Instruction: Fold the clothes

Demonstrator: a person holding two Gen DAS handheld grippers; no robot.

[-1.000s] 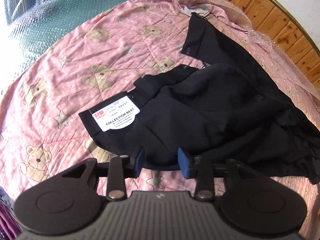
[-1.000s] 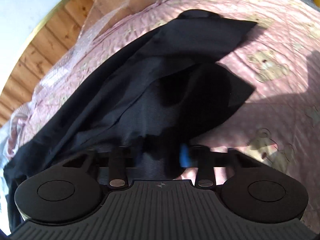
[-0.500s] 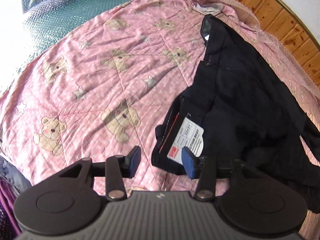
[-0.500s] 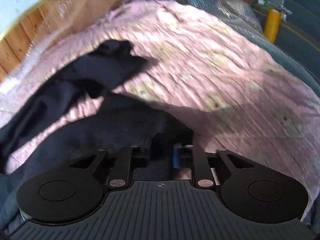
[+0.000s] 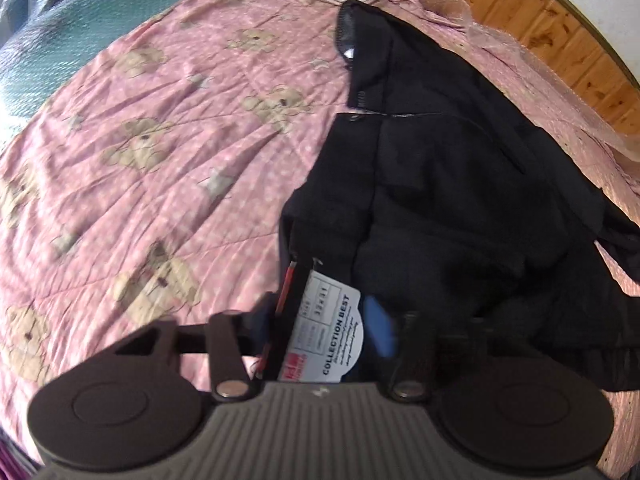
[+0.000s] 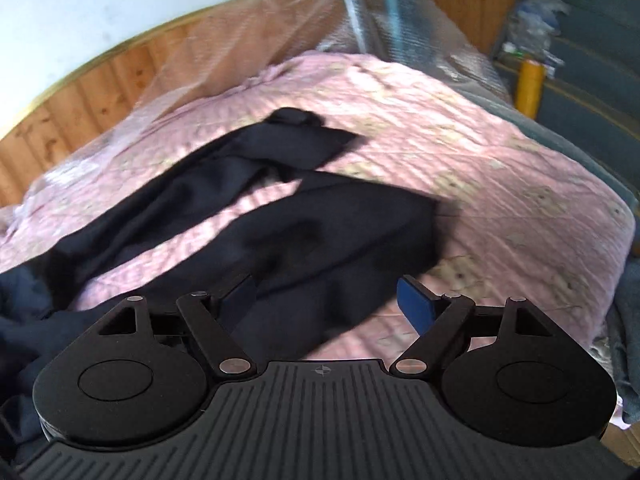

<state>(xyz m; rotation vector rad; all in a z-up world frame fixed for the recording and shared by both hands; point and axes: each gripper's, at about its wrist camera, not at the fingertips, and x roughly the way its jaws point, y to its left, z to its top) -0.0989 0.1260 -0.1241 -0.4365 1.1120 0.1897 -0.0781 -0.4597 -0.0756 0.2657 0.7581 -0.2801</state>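
Observation:
Black trousers (image 5: 460, 208) lie crumpled on a pink teddy-bear quilt (image 5: 160, 140). Their waistband corner, with a white paper tag (image 5: 328, 340) on it, fills the space between the blue pads of my left gripper (image 5: 320, 324). Its jaws are closing on it, and the pads touch both sides. In the right wrist view the two trouser legs (image 6: 320, 232) stretch away across the quilt (image 6: 500, 184). My right gripper (image 6: 326, 300) hovers above the nearer leg. Its jaws are opening wide and hold nothing.
A wooden panelled wall (image 5: 560, 40) runs behind the bed, with clear plastic film along it. Green bubble wrap (image 5: 48, 40) lies beyond the quilt's far edge. A yellow roll (image 6: 530, 84) stands past the bed's right side. More dark cloth (image 6: 20, 320) is bunched at the left.
My left gripper dropped onto the tagged waistband corner and began to close. My right gripper let go of the trouser leg, rose and pulled back, and the leg now lies flat.

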